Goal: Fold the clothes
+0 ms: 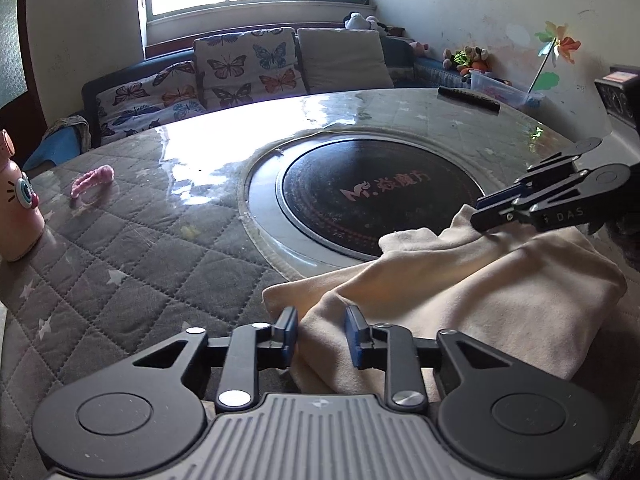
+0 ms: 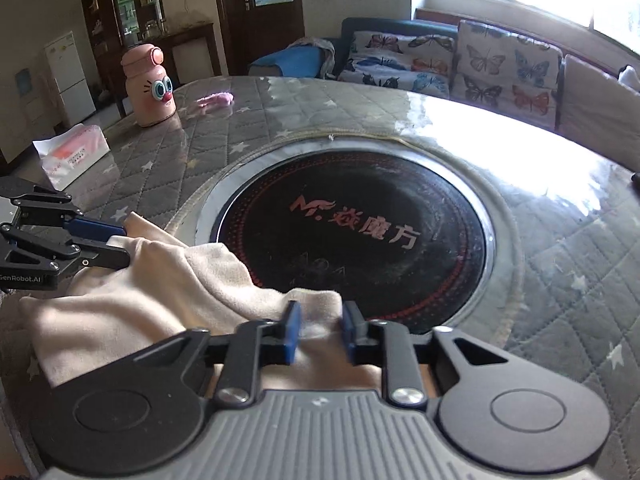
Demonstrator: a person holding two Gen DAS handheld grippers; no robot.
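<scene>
Across lower right of left-wrist frame: cream garment (image 1: 500, 300) bunched on quilted table (image 1: 140, 248), partly over black round hotplate (image 1: 380, 196). Looks like an early fold, nothing flat or squared. Left gripper (image 1: 321, 332) spread around one edge; right gripper (image 2: 319, 330) spread around another. Pink bottle (image 2: 149, 86) upper left.

Soft matt cloth garment (image 1: 480, 300) lies on glossy, plastic-covered quilted table (image 1: 160, 240).
</scene>
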